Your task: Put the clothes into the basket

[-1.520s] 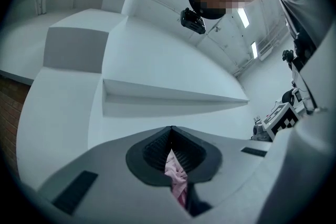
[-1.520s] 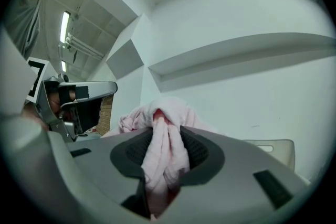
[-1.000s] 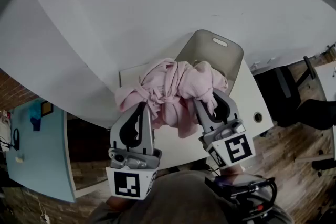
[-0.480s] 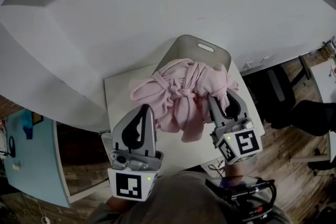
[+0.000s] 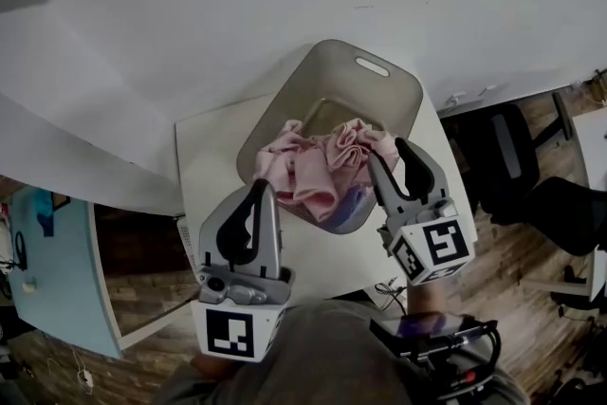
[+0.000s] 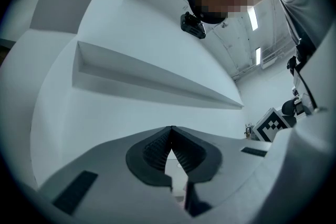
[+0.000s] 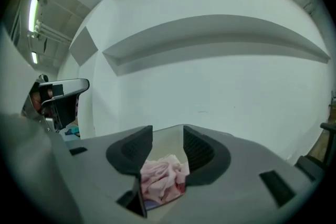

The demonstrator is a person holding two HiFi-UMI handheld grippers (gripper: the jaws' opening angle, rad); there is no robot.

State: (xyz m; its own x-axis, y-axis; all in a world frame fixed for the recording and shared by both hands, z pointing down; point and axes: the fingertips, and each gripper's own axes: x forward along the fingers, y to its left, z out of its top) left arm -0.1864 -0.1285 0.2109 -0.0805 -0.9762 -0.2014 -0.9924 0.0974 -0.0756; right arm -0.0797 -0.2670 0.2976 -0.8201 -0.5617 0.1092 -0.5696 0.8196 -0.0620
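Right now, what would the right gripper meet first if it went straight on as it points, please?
Probably the pink clothes heaped in the basket; depth is unclear. The right gripper has just been opening its jaws, with nothing gripped between them.

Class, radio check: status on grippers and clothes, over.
Left gripper shut, empty. Right gripper just opening, clear of pink clothes. Clothes in basket. Nothing blocking.

The clothes are pale pink, with a small bluish patch at their near edge. The basket is light grey-beige and the desk white. The left gripper and right gripper are grey with black pads. Their marker cubes show black squares on white. The floor is brown wood.
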